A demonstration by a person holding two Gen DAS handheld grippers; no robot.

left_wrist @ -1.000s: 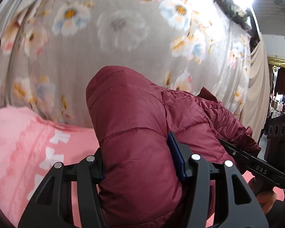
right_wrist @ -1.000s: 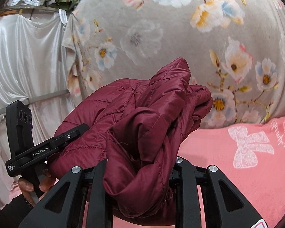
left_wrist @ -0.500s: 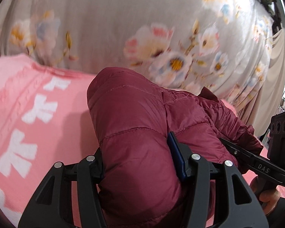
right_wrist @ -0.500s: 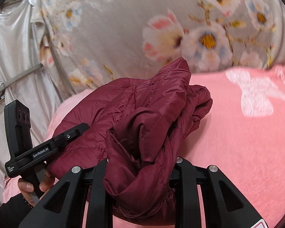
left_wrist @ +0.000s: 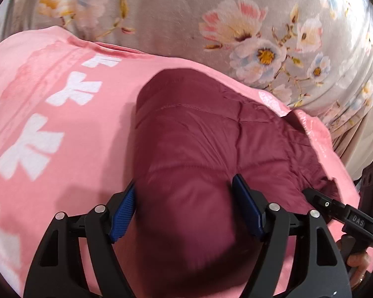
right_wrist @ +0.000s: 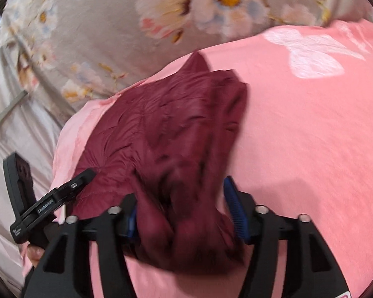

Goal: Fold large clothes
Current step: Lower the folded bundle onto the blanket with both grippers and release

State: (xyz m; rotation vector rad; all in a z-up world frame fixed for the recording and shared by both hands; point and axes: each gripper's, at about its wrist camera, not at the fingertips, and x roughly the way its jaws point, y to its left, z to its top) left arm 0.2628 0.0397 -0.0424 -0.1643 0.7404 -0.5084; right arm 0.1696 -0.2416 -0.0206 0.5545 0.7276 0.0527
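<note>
A dark red quilted jacket (left_wrist: 199, 149) lies bunched on the pink blanket (left_wrist: 62, 168). My left gripper (left_wrist: 184, 182) straddles its near end. The jaws are opening, the blue pads (left_wrist: 123, 213) show their faces, and the puffy cloth still fills the gap. In the right wrist view the jacket (right_wrist: 174, 129) is crumpled, with a fold between the fingers of my right gripper (right_wrist: 181, 187). These jaws are opening too, and the right pad (right_wrist: 236, 211) stands just off the cloth. Each view shows the other gripper at the jacket's far side, held by a hand (right_wrist: 34, 250).
The pink blanket (right_wrist: 310, 136) with white bow prints covers the surface under the jacket. A grey floral cloth (left_wrist: 186, 12) hangs behind it as a backdrop. Pale silvery fabric (right_wrist: 10, 124) hangs past the blanket's left edge in the right wrist view.
Both grippers came down with the jacket from in front of the floral cloth onto the pink blanket. Both pairs of jaws have spread wider and the jacket has slumped flatter.
</note>
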